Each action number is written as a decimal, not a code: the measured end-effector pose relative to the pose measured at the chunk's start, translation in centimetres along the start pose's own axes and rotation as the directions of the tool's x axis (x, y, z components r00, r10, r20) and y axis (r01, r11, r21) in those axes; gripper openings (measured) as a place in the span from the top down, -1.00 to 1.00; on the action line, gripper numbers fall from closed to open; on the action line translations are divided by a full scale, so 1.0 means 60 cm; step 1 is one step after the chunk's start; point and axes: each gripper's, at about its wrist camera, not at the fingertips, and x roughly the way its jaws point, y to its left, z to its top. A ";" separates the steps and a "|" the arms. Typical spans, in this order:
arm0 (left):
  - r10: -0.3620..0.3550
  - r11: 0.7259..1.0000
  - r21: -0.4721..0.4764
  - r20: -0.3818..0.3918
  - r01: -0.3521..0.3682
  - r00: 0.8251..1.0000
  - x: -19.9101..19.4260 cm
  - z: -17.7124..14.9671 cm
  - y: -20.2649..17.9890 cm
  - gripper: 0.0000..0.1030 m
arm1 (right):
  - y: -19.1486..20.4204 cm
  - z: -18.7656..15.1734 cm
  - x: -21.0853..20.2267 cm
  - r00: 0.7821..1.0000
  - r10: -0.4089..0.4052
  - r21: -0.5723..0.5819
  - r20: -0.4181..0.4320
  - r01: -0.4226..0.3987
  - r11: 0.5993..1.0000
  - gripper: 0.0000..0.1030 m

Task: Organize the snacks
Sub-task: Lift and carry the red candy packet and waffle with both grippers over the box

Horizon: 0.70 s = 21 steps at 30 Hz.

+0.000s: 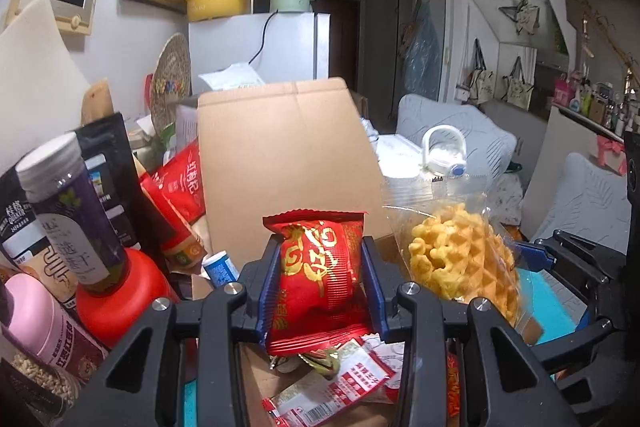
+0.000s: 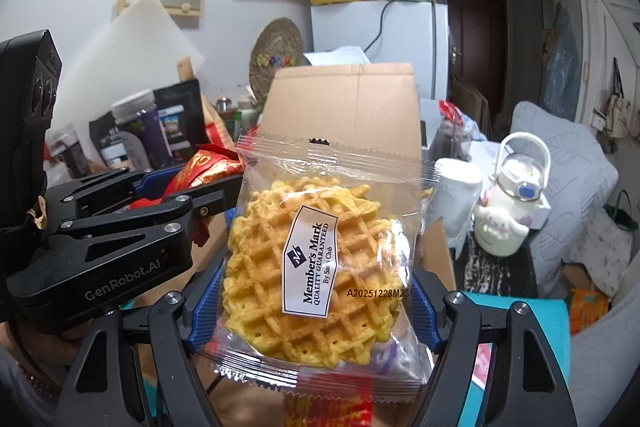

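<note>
Left gripper [image 1: 320,279], lower centre of its frame, is clamped narrow on one red snack packet [image 1: 320,275], long axis upright. Right gripper [image 2: 314,291], lower centre of its frame, holds one clear-wrapped waffle [image 2: 314,283] across wide-set pads. The cardboard box [image 1: 288,155] stands directly ahead of both, flap raised; judged destination. The two hands look about equally near. Loose sachets below the left jaws: at least three

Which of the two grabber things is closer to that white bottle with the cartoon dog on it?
Right. The right gripper, holding the waffle packet, has the white bottle just off its outer side. The left gripper, holding the red packet, sits beyond it, farther away.
</note>
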 end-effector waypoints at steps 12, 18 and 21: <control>0.017 1.000 0.020 -0.154 -0.015 0.988 0.083 -0.029 -0.003 0.27 | -0.034 -0.033 0.085 0.986 0.004 0.060 -0.164 0.006 0.998 -0.50; 0.040 0.999 0.043 -0.219 -0.032 0.975 0.104 -0.042 -0.009 0.27 | -0.045 -0.048 0.108 0.974 -0.011 0.079 -0.228 0.029 0.996 -0.50; 0.024 1.000 0.019 -0.254 -0.020 0.967 0.113 -0.046 -0.005 0.27 | -0.046 -0.051 0.111 0.970 -0.005 0.089 -0.244 0.028 0.996 -0.50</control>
